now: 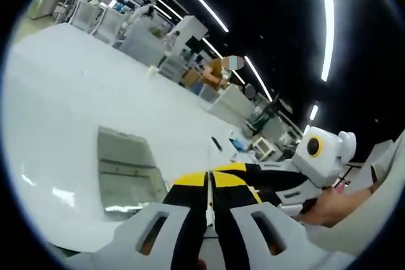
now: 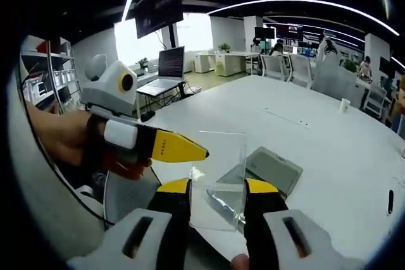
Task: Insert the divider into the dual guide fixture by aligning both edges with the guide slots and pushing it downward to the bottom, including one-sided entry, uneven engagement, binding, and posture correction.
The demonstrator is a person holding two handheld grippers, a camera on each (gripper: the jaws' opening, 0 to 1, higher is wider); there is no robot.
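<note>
The divider [image 2: 218, 178], a clear sheet, stands upright between the right gripper's [image 2: 217, 197] jaws, which clamp its lower edges. The fixture [image 2: 273, 167] lies on the white table [image 2: 329, 137] just behind it, at 1 o'clock. The left gripper [image 2: 190, 151] hovers at 10 o'clock, jaws pressed together on nothing [image 1: 210, 184]; in its view the fixture [image 1: 126, 172] lies at 10 o'clock.

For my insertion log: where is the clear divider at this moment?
In the right gripper view the clear divider stands upright between the right gripper's jaws, above the grey fixture on the white table.
</note>
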